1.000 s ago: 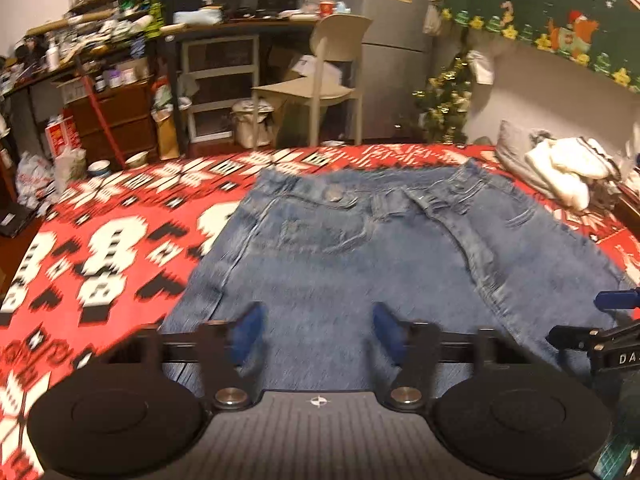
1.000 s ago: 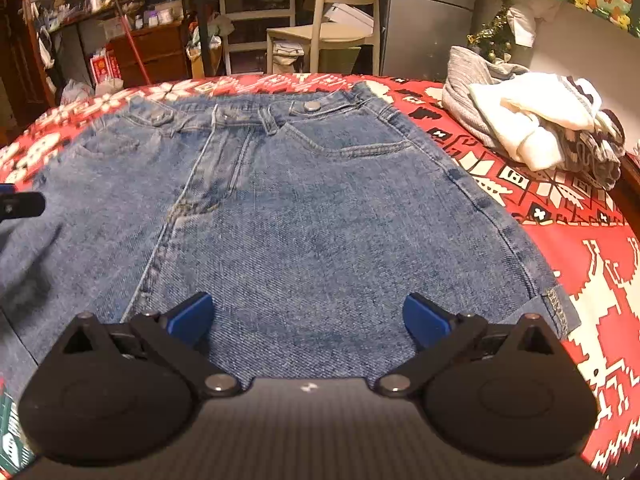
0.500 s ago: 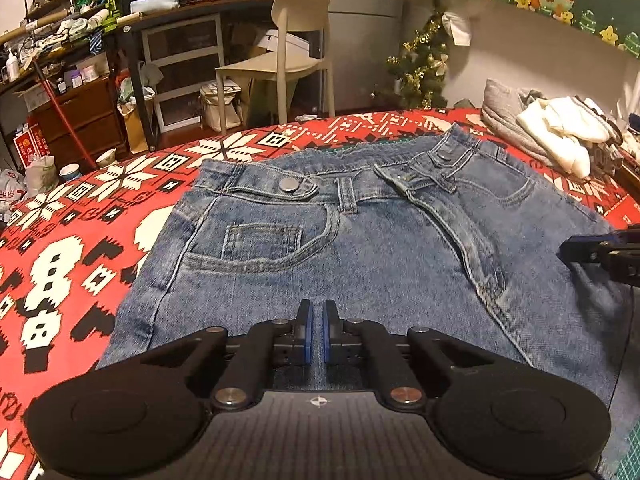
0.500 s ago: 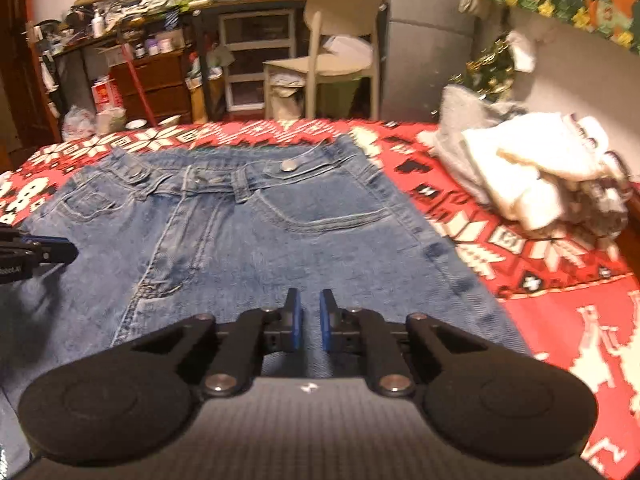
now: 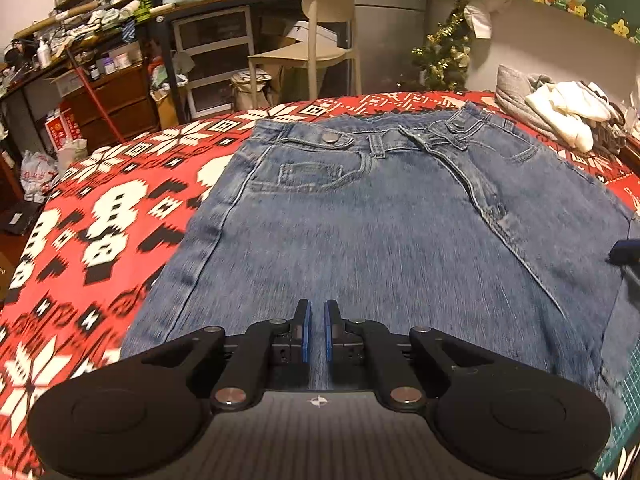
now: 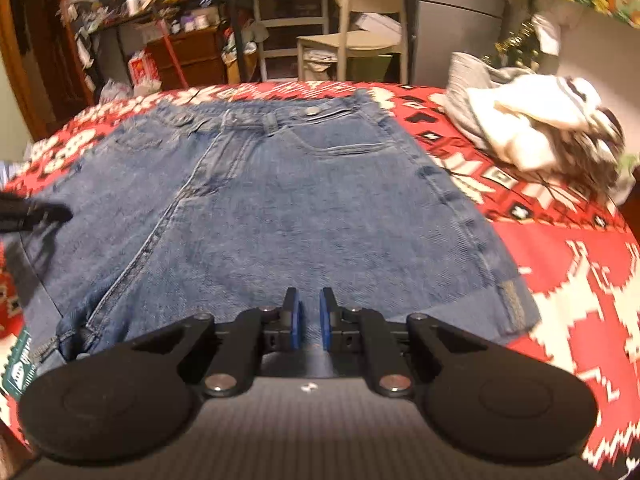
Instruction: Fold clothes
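Blue denim jeans [image 5: 380, 232] lie spread on the red patterned bedspread [image 5: 100, 216], waistband at the far end. They also show in the right wrist view [image 6: 288, 208]. My left gripper [image 5: 315, 330] is shut on the near edge of the denim, left of the fly seam. My right gripper [image 6: 307, 318] is shut on the near edge of the denim on the right side, where the hem is lifted. The right gripper's tip shows at the right edge of the left wrist view [image 5: 626, 252]. The left gripper's tip shows at the left edge of the right wrist view [image 6: 36, 212].
A pile of white and grey clothes [image 6: 532, 128] lies at the far right of the bed. A beige chair [image 5: 316, 40], drawers and cluttered shelves stand beyond the bed. A small Christmas tree [image 5: 444, 52] stands by the wall.
Both grippers went from wide open to shut on the near edge of the jeans. Both views have since risen and pulled back a little, lifting the near denim.
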Tool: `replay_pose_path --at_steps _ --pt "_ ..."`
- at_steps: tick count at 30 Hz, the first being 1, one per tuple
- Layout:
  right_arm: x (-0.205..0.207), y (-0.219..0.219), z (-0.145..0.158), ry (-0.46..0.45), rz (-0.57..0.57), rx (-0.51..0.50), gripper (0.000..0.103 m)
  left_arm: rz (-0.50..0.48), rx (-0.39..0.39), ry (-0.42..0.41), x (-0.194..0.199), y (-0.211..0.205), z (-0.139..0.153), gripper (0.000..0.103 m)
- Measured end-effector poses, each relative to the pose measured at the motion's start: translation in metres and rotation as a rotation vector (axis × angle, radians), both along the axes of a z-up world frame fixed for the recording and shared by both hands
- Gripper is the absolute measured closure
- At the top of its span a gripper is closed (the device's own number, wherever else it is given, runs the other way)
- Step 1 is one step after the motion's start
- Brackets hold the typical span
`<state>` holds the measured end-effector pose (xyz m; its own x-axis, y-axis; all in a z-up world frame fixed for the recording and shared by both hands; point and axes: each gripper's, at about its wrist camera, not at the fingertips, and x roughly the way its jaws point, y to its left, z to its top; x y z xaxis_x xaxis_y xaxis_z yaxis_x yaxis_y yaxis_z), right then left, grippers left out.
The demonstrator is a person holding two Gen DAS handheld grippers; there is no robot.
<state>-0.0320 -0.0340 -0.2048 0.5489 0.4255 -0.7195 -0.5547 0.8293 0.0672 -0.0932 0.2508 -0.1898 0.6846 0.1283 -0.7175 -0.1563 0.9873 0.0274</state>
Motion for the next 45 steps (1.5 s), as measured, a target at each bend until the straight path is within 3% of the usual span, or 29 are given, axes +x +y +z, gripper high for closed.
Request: replay_pose_path --at_steps 4,10,15,18,25,30,36,45 --pt "0.017 -0.02 0.011 -0.034 -0.067 0.014 0.092 0.069 -0.067 -0.017 -0.01 0.01 0.001 0.096" --pt "0.066 -0.047 0.016 -0.082 -0.142 -0.033 0.094 0.12 -0.076 -0.017 -0.013 0.018 0.002 0.096" --pt "0.093 -0.066 -0.002 0.0 -0.148 -0.023 0.095 0.132 -0.083 -0.011 -0.013 0.02 0.001 0.096" --pt "0.1 -0.078 -0.008 0.046 -0.164 0.037 0.095 0.137 -0.079 -0.006 -0.015 0.022 0.001 0.096" --pt "0.127 -0.045 0.0 0.01 -0.106 0.022 0.096 0.146 -0.087 -0.005 -0.003 0.029 0.004 0.096" --pt "0.154 -0.023 -0.007 0.046 -0.121 0.059 0.096 0.151 -0.108 -0.005 0.016 0.035 0.002 0.096" --pt "0.142 -0.038 -0.011 0.078 -0.13 0.054 0.095 0.148 -0.132 0.002 0.027 0.042 0.002 0.096" --pt "0.093 -0.084 -0.005 0.11 -0.194 0.047 0.094 0.188 -0.165 -0.009 0.002 0.052 0.004 0.096"
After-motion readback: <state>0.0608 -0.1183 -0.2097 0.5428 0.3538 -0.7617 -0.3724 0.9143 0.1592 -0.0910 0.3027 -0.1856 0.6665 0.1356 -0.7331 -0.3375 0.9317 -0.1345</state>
